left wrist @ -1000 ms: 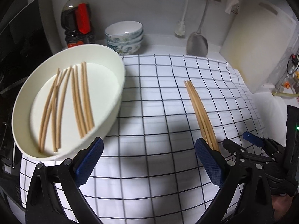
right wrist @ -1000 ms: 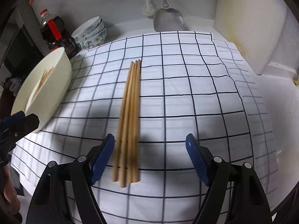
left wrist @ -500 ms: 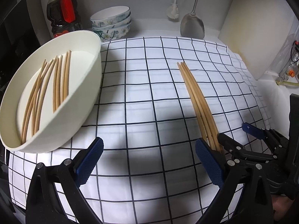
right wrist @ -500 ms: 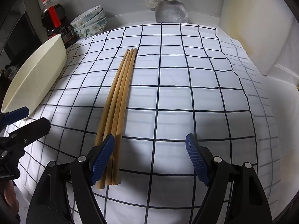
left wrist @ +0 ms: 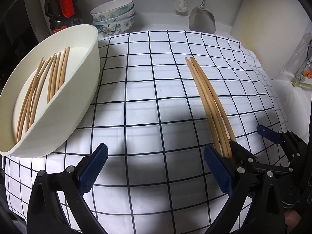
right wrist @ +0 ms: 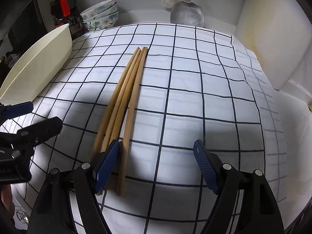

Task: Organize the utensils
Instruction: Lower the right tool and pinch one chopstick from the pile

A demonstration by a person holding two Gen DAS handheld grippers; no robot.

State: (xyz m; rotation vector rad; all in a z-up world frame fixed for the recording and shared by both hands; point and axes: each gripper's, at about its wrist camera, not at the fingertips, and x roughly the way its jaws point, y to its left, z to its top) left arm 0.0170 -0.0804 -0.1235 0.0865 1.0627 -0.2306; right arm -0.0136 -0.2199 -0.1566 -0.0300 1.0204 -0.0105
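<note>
While spread wide and released, right tool (right wrist: 157, 161), chopsticks (right wrist: 124, 95) at its left pad, partly between pads.

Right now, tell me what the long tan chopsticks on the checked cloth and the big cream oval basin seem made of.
Long tan chopsticks: probably bamboo or wood, matt and unvarnished, judging by the even pale tan with no gloss. Big cream oval basin: likely plastic or melamine, smooth with a dull sheen and a thin, even wall; ceramic cannot be ruled out.
</note>
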